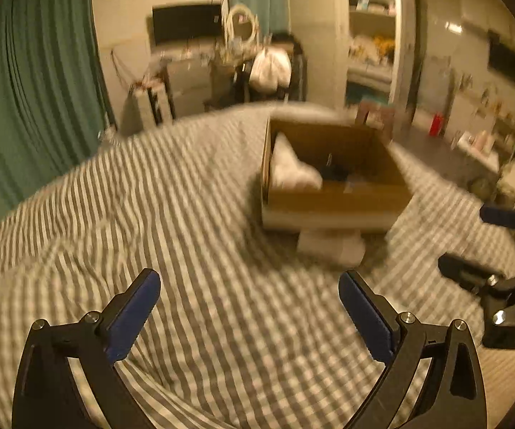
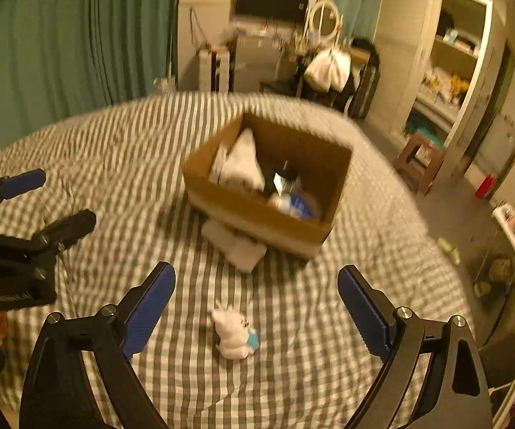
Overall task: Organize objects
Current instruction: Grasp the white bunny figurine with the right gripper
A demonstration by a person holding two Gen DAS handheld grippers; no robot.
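An open cardboard box (image 1: 339, 198) (image 2: 257, 214) stands on the checked bed and holds a white cloth (image 1: 293, 169) (image 2: 241, 166) and dark and blue items. A white folded item (image 1: 330, 246) (image 2: 234, 245) lies against the box's near side. A small white plush toy (image 2: 234, 334) with a blue patch lies on the bed between my right gripper's fingers. My right gripper (image 2: 255, 304) is open and empty above it. My left gripper (image 1: 248, 307) is open and empty over bare bedding. Each gripper shows in the other's view, the right (image 1: 479, 239) and the left (image 2: 53, 202).
The grey checked bed cover (image 1: 150, 214) (image 2: 132, 150) fills both views. Green curtains (image 1: 32, 89) hang at the left. A cluttered desk with a monitor (image 2: 271, 0) stands past the bed. An open wardrobe (image 2: 450, 68), a wooden stool (image 2: 420, 162) and floor clutter are at the right.
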